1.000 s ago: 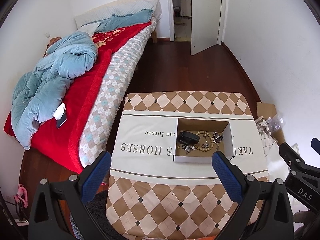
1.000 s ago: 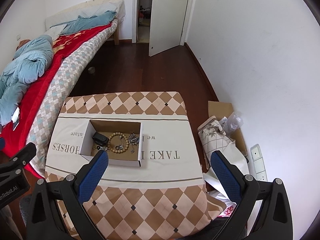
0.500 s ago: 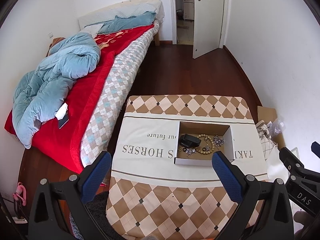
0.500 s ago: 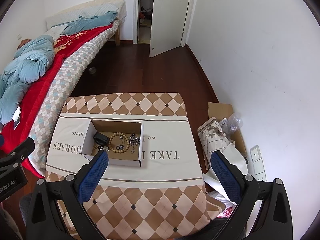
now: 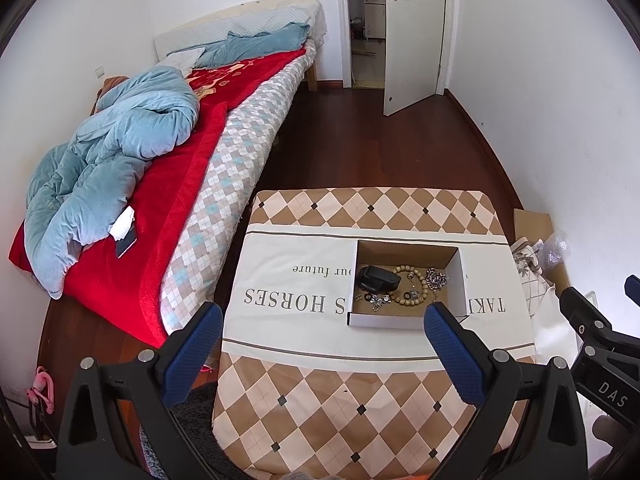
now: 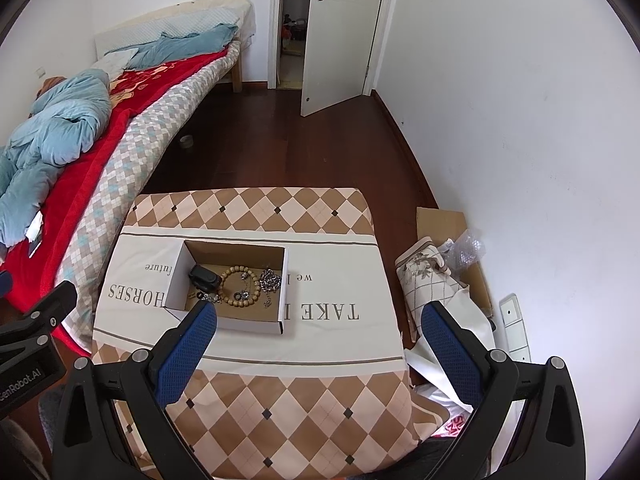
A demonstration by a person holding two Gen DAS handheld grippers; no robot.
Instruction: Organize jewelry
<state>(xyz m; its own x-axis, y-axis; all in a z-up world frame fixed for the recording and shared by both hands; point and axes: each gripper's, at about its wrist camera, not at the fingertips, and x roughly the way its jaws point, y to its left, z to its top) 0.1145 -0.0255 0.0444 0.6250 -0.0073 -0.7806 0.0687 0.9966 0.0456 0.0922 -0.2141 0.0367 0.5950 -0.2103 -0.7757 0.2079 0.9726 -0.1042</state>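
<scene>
Nearest the cameras, both grippers are held above the near edge of a table (image 5: 304, 396), and both are seen with blue pads spread wide and nothing between them. The left gripper (image 5: 322, 334) is raised over the table's left half; the right gripper (image 6: 320, 334) is raised over its right half, with its right pad beyond the table edge. Neither is touching anything.

The table is covered by a cloth (image 6: 248, 412) checked in brown and cream, with a pale printed band across the middle. On that band a shallow open box (image 5: 384, 320) is set. Inside it the jewelry is gathered: a black case (image 5: 378, 278) at the left, a ring of wooden beads (image 5: 408, 286) beside it, a silver chain (image 5: 436, 279) at the right, and small silver pieces (image 5: 378, 299) near the front wall; their exact kind cannot be told.

Right of the table, a patterned bag (image 6: 430, 280) and flattened cardboard (image 6: 440, 222) are seen on the floor by the wall. Left of the table a bed (image 5: 224, 168) is placed, with a red blanket (image 5: 160, 208) and a blue quilt (image 5: 112, 152) heaped on it. Farthest off, a white door (image 5: 414, 32) is seen standing open.
</scene>
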